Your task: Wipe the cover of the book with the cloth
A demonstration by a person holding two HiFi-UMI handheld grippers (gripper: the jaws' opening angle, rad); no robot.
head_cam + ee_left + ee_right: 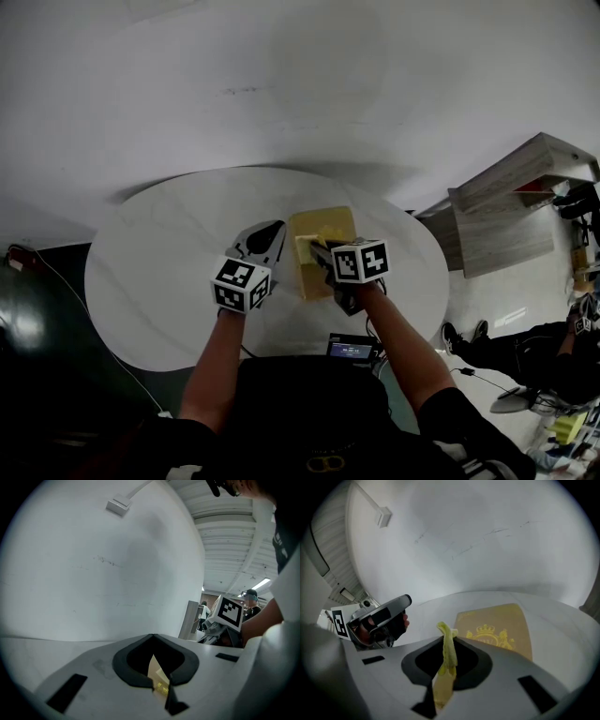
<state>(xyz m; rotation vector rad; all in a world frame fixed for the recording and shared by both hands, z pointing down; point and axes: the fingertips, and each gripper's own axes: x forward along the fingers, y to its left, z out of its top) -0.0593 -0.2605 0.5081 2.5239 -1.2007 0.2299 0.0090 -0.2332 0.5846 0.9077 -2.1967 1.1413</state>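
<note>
1. Head view: the book (323,246) lies flat with its yellow cover up, near the middle of a round white table (159,262). The left gripper (270,234) sits just beside the book's left edge, and the right gripper (317,251) is over its near-left part. Off the table, to the right of the book, are a wooden shelf unit (511,211) and a seated person's legs (506,352). Behind the book is a bare white wall.

2. Left gripper view: the jaws are closed tip to tip. A pale sliver with a yellow fleck shows in the hollow behind them; I cannot tell what it is. The tabletop looks smooth, so the book may slide. Resting this gripper on the book's left edge would likely steady it.

3. Right gripper view: the jaws are pinched on the cloth (449,648), a narrow yellow-green fold standing up between the tips. The book's crest lies just ahead. Only a thin edge of cloth is showing, so it would help to tilt it down until a broader face meets the cover. Then make light, overlapping strokes from the near edge to the far edge.
</note>
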